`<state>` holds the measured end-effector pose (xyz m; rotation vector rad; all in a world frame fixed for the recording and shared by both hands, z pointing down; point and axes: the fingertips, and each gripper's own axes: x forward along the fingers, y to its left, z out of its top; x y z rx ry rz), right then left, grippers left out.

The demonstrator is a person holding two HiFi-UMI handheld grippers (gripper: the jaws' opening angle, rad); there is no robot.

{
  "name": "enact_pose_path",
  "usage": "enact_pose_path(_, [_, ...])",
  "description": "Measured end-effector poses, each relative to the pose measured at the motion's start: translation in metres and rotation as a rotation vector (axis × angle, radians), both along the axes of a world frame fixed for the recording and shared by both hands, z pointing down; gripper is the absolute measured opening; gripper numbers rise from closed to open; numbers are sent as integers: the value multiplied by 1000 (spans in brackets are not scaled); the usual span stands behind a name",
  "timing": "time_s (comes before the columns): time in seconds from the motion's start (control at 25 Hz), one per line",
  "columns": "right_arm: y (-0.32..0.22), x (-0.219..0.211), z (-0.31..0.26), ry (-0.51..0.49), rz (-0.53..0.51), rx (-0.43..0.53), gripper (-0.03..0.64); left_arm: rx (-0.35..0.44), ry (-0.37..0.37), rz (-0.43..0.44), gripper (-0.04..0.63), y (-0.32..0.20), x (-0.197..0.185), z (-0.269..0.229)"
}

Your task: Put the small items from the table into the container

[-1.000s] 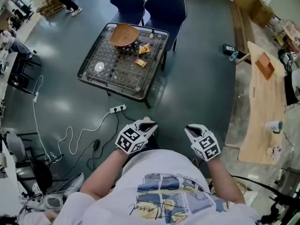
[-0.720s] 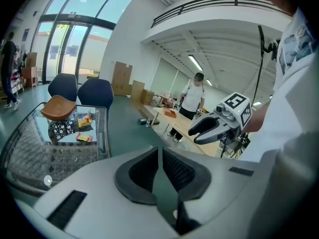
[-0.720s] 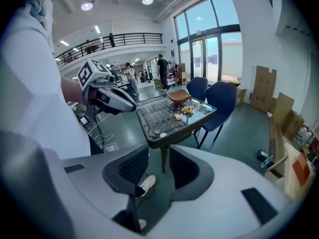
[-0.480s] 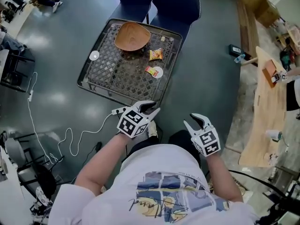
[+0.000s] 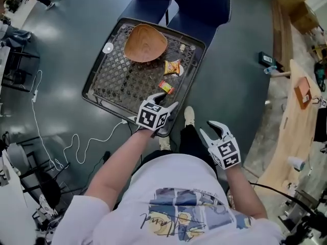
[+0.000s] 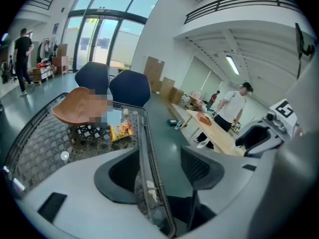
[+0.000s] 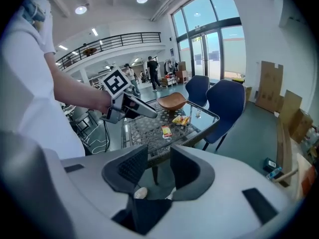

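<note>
- Two grippers, both empty. My left gripper (image 6: pixel 159 166) hangs over the near rim of the table (image 5: pixel 110 106), its jaws opening with only that rim showing between them. My right gripper (image 7: pixel 159 166) is off the table over the floor, jaws spread wide.
- Nearest the left gripper, a small red packet (image 5: pixel 165 87) lies flat on the mesh top. Its long axis slants from upper left to lower right in the head view.
- I judge it light, thin, crinkly and apt to slide, so I'd pinch it across the short width at one edge.
- Beyond it, the yellow snack bag (image 5: pixel 172 67) also lies flat. It looks puffier and soft, and a crimped end seems the best hold.
- Farthest out, the wooden bowl (image 5: pixel 145 43) sits open side up, just beside the yellow bag.
</note>
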<state>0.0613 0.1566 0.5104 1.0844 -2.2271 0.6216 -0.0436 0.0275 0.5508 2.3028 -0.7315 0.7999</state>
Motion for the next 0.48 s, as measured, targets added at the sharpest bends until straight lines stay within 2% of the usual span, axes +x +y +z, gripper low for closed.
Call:
enact_pose_path(0.16, [-47, 18, 1, -17, -56, 0, 124, -16, -88, -98, 278, -52, 10, 27])
enact_pose_path(0.32, [-86, 44, 8, -30, -67, -24, 124, -39, -166, -200, 299, -104, 11, 56])
enact_pose_path(0.48, [-120, 82, 21, -32, -58, -55, 124, -46, -226, -265, 334, -151, 24, 85])
